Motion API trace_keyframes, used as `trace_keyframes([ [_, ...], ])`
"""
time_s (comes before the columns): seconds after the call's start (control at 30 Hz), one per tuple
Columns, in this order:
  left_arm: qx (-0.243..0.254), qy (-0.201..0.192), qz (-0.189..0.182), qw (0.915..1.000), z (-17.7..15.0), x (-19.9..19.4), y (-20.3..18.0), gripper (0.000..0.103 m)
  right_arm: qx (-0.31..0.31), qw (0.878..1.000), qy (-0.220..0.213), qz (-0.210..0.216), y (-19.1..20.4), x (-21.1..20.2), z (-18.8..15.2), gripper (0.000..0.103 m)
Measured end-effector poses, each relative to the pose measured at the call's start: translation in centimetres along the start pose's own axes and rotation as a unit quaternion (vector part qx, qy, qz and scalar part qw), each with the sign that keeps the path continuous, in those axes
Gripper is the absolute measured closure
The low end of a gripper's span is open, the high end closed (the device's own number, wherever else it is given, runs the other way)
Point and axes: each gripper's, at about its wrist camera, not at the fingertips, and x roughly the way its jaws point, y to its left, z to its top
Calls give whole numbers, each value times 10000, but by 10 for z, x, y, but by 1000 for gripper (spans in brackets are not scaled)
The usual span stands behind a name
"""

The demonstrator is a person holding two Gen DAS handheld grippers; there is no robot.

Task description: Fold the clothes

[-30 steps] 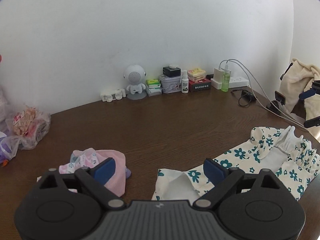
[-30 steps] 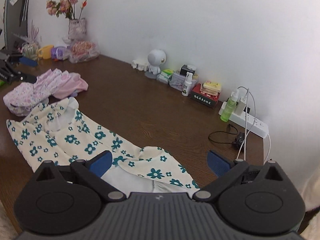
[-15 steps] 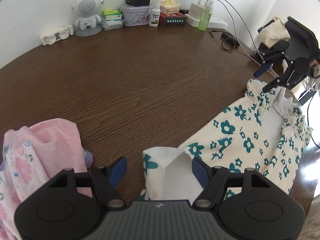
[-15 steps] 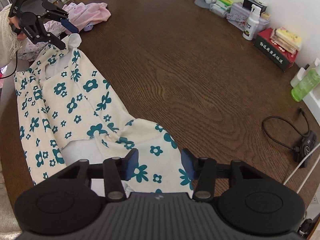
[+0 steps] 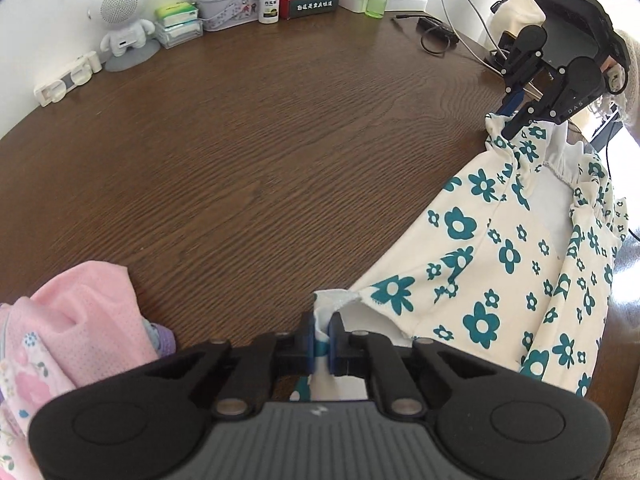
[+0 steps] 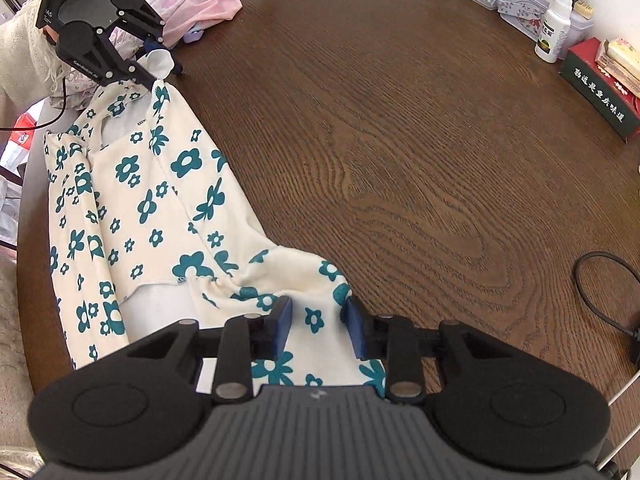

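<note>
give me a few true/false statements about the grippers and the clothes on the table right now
1. The left gripper is shut on a corner of the floral garment. True.
2. The right gripper is clamped tight on the cloth. False: its jaws stand apart, with fabric lying between them.
3. The pink clothes lie on top of the floral garment. False: they sit beside it on the wooden table.
4. A white spray bottle stands upright near the wall. True.
</note>
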Motion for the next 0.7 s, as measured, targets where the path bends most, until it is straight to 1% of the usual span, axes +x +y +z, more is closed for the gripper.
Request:
trace_keyframes([
  [0.07,226,-103,247,9994,-1,-4,-13,99,-88,9999,-12,-83,5,-1,-1,94],
  [0.13,452,-287,622,9966,-6,-13,-29,99,-270,9991,-115,-292,18,-7,-5,97],
  [0.2,764,-595,1198,9881,-14,-23,-48,99,-505,9965,-287,-606,36,-18,-12,98],
  [0.23,877,-709,1396,9838,-20,-28,-58,99,-622,9944,-373,-763,44,-24,-16,98],
  [0.27,1008,-886,1515,9793,-27,-34,-69,99,-739,9920,-458,-920,53,-29,-20,98],
  [0.3,1146,-1070,1641,9739,-35,-40,-81,99,-884,9885,-542,-1099,66,-34,-26,98],
  [0.37,1487,-1455,2020,9570,-61,-50,-112,99,-1288,9770,-734,-1535,98,-43,-44,98],
  [0.4,1638,-1599,2209,9481,-73,-54,-127,99,-1513,9686,-798,-1805,117,-43,-56,98],
  [0.47,1982,-1757,2518,9308,-94,-56,-156,99,-1951,9478,-910,-2353,154,-41,-80,99],
  [0.5,2027,-1737,2535,9298,-104,-53,-165,99,-2166,9354,-965,-2623,173,-40,-92,99],
  [0.6,2151,-1670,2579,9270,-133,-43,-191,99,-2450,9166,-1054,-2978,216,-22,-127,99],
  [0.7,1996,-1465,2494,9362,-152,-26,-197,99,-2700,8915,-845,-3537,244,13,-155,99],
])
